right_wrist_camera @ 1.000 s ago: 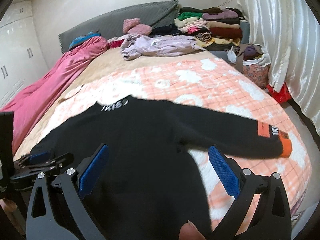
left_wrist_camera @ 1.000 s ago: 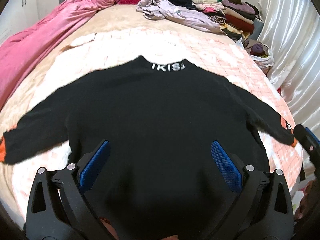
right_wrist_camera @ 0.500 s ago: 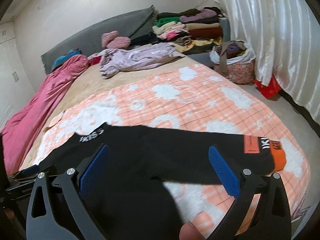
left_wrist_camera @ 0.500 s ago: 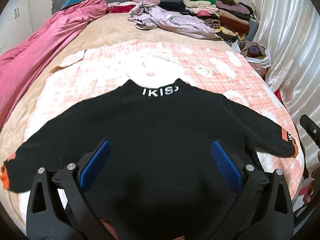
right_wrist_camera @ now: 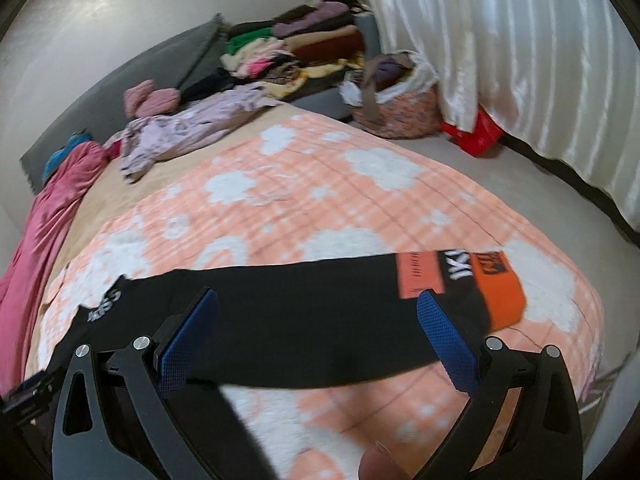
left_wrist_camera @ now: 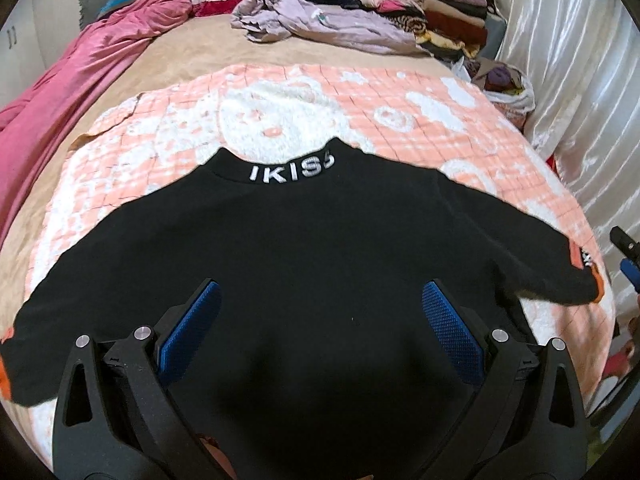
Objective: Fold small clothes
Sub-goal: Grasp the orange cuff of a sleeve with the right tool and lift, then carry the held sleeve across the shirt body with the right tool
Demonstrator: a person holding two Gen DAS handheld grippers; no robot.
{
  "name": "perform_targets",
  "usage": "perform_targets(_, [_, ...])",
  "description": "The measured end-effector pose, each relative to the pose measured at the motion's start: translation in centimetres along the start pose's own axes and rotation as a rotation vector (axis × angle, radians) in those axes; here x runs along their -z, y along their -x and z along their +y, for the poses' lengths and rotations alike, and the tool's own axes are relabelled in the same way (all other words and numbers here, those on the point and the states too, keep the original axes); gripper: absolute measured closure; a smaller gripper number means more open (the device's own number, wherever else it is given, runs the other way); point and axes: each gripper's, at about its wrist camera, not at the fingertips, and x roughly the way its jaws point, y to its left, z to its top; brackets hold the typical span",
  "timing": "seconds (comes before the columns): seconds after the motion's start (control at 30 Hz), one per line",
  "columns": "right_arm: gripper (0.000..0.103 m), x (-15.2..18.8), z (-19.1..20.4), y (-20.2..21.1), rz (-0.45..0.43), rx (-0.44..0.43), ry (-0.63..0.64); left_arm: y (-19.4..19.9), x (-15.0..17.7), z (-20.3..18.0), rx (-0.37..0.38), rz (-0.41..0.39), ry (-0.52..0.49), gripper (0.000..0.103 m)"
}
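Honestly, with both your left hand-held gripper (left_wrist_camera: 320,324) and right hand-held gripper (right_wrist_camera: 316,328) spread apart over the black sweater (left_wrist_camera: 304,256) lying flat on the bed (left_wrist_camera: 280,120), you risk bunching that right sleeve (right_wrist_camera: 360,304) if you pinch only the top layer.

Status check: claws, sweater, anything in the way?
Left claw and right claw open, empty. Black sweater spread flat on orange blanket, unfolded. Nothing lying on it.

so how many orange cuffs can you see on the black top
2. One orange cuff ends the sleeve stretched toward the bed's right edge, just past the right gripper. The other orange cuff ends the opposite sleeve, at the left wrist view's left border, mostly cut off.
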Motion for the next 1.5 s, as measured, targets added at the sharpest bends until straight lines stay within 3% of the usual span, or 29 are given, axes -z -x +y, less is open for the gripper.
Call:
perform_targets(0.53, [0.004,1.8,-14.8,-3.4,0.088,0.175,-0.303,-4.6,2.2,-2.0,-0.03,0.051,-0.102,0.008])
perform_targets(0.77, [0.005,2.8,-17.4,-4.7,0.116,0.177,-0.362,-6.0,2.5,-3.1,-0.02,0.036,-0.136,0.008])
perform_targets(0.83, [0.019,2.6,-17.4,-4.8,0.104,0.175,-0.347,-6.2,2.6,-3.4,-0.011,0.03,-0.145,0.008])
perform_targets(0.87, [0.031,2.4,-17.2,-4.8,0.101,0.172,-0.33,-6.3,2.6,-3.6,-0.006,0.029,-0.15,0.008])
perform_targets(1.03, [0.055,1.5,-16.4,-6.9,0.148,0.129,-0.267,-6.8,2.7,-3.8,0.032,0.033,-0.154,0.008])
perform_targets(1.23, [0.068,1.5,-16.8,-7.9,0.143,0.076,-0.267,-7.3,3.0,-3.6,0.054,0.045,-0.137,0.008])
perform_targets(1.37, [0.069,1.8,-17.1,-7.6,0.127,0.045,-0.264,-6.8,3.0,-3.4,0.059,0.035,-0.123,0.008])
perform_targets(1.43, [0.075,1.8,-17.3,-7.6,0.123,0.023,-0.266,-6.4,3.0,-3.4,0.063,0.029,-0.121,0.008])
perform_targets(1.5, [0.088,1.9,-17.4,-7.5,0.115,-0.009,-0.269,-6.0,2.9,-3.4,0.069,0.025,-0.12,0.008])
